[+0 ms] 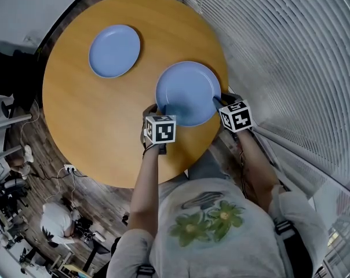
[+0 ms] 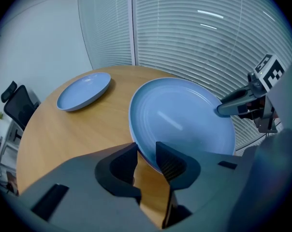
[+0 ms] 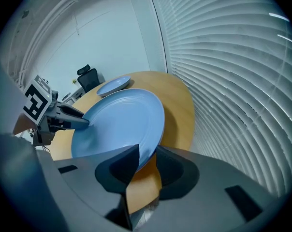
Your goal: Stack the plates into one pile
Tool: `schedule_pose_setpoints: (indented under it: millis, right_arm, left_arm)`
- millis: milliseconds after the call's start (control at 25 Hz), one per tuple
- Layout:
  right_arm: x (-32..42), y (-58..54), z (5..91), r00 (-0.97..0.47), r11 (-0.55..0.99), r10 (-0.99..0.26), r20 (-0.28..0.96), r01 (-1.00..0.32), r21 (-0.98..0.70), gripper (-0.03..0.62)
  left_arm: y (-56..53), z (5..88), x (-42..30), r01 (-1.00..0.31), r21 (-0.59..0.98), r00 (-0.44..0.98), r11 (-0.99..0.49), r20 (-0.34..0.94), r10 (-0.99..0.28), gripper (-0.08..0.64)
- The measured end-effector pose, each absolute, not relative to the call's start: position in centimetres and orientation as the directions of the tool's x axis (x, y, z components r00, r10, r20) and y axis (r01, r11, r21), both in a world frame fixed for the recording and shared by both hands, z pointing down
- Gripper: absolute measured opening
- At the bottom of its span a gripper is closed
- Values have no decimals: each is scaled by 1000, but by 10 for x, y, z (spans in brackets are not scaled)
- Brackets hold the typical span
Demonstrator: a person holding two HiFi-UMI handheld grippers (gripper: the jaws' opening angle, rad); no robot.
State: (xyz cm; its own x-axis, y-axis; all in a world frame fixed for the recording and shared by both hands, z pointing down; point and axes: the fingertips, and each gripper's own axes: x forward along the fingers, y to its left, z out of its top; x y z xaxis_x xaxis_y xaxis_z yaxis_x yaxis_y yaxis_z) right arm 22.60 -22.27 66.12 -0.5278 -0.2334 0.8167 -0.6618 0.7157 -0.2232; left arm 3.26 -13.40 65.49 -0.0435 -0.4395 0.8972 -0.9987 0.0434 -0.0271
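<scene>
The far plate (image 1: 115, 51) sits off left on the table (image 1: 76, 126), well apart. The left gripper (image 1: 155, 109) is clamped on the near plate (image 1: 188, 91) at its left rim and the right gripper (image 1: 219, 101) is pinching the right rim. So I reckon the carry heads left, left side leading.

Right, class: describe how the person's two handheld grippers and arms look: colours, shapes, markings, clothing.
The left gripper and right gripper share one design: smooth grey bodies ending in two black, wedge-shaped jaws with ribbed pads. Each carries a white cube printed with black square markers. The person wears a pale short-sleeved T-shirt with a green flower print; forearms are bare.
</scene>
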Motion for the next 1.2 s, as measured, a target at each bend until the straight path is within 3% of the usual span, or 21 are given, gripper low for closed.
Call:
schedule_pose_setpoints:
  millis: [400,520,680,920,1200]
  right_arm:
    - [225,-228,658,-508,730,-250,825,-658,-184,147]
    - [228,-234,659,-511,733,-251,823,-655,-183,147]
    - [230,-243,667,-506,734,-272,818,-659,-164,147]
    - [215,-264,631,-560,705,-368,743,-689,-170,137]
    - [169,-276,587,-624,744,-377,684,-644,-178,137]
  left_arm:
    - [-137,655,28,-996,-62,-83,62,887,-454,133]
    - [-141,658,34,-999,-30,-44,39,892,-449,185]
    - [-147,669,30,-998,-53,-65,40,887,-456,189]
    - [-149,641,4,-993,-33,-90,113,835,-543,187]
    - [-146,591,-55,-976,-11,-149,219,765,-626,187]
